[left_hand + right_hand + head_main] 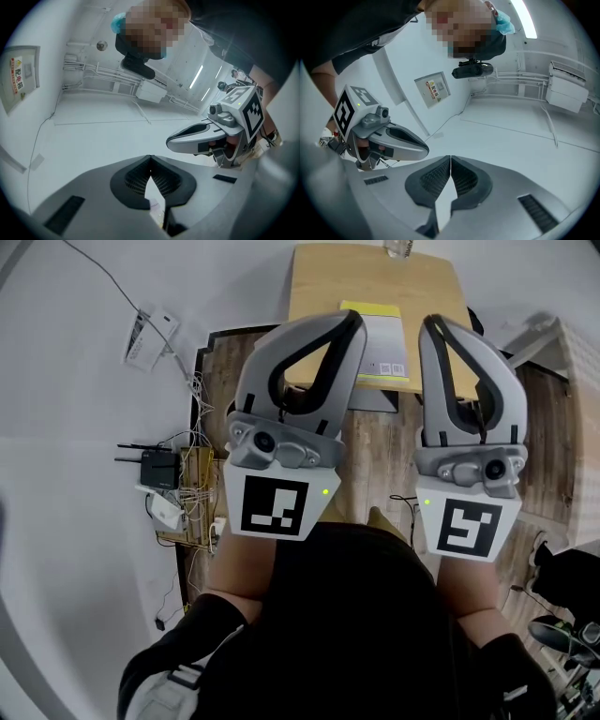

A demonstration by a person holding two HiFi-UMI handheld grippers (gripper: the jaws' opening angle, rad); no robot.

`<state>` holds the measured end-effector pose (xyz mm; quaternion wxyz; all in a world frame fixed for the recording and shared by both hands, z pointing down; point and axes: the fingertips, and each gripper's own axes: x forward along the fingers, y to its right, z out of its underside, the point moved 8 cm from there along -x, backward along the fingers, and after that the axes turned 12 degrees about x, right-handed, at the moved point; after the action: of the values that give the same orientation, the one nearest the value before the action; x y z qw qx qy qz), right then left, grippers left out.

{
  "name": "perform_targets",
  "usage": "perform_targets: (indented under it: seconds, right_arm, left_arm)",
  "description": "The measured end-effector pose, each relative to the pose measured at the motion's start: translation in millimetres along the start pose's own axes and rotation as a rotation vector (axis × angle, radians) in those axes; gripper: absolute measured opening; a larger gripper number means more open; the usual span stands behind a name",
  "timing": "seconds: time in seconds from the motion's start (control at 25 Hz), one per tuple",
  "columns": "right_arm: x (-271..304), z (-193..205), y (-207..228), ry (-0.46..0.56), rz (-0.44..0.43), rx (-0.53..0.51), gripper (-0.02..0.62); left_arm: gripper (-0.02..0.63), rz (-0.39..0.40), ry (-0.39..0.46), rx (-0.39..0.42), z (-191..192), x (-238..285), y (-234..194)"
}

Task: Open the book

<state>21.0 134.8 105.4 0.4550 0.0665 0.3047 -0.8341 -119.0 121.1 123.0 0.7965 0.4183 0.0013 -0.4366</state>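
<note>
Two grey plastic grippers, left [349, 324] and right [433, 329]: jaws pressed together, nothing between them. Yellow-and-white book [380, 343] lies flat on light wooden table [319, 277], beyond both tips.

Wooden table [328, 287], seemingly book [382, 343] atop

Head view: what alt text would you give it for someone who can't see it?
Seen from above, a person in black holds two grey grippers side by side, the left gripper and right gripper both shut and empty, pointing toward a yellow-and-white book on a small wooden table. A router sits off to the left.
</note>
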Motion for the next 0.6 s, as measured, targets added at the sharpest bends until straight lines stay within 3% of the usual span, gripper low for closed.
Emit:
perform_targets:
  seconds: [0.6]
  right_arm:
    - [94.5,45.9,24.7,-0.041,0.051,-0.024,0.029]
  left_arm:
    - [0.005,0.062,0.051,-0.042,84.5,67.1,-51.4]
